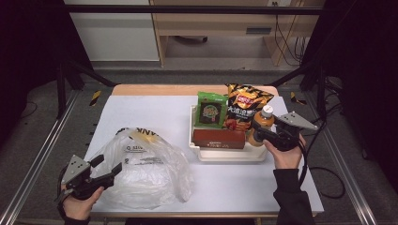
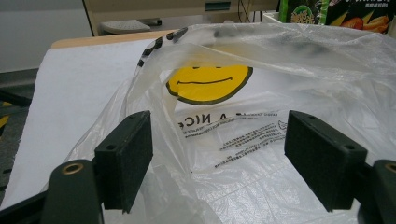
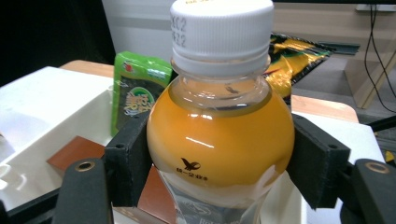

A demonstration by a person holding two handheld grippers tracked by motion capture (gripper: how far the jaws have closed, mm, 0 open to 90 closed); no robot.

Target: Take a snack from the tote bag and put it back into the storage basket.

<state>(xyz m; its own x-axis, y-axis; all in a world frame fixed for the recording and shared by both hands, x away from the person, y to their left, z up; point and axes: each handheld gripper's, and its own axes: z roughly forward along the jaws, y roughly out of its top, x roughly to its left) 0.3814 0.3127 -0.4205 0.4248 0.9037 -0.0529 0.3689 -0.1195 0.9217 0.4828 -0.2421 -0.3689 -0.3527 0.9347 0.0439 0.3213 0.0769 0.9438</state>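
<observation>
A small bottle of orange juice (image 3: 219,135) with a white cap stands upright at the right end of a white tray (image 1: 230,154). My right gripper (image 3: 219,161) is shut on its body, one pad against each side; from above, the right gripper (image 1: 259,133) reaches the juice bottle (image 1: 263,122) from the right. A clear plastic bag (image 1: 145,171) with a yellow smiley (image 2: 208,84) lies crumpled at the table's front left. My left gripper (image 2: 219,154) stands open at the bag's left edge, with loose film between its pads. In the high view the left gripper (image 1: 111,162) is at the front left corner.
The tray also holds a green snack pack (image 1: 211,110), an orange-and-black chips bag (image 1: 245,105) and a brown box (image 1: 219,138) lying flat in front of them. A white sheet (image 1: 150,112) covers the table. Metal frame rails (image 1: 42,154) run along both sides.
</observation>
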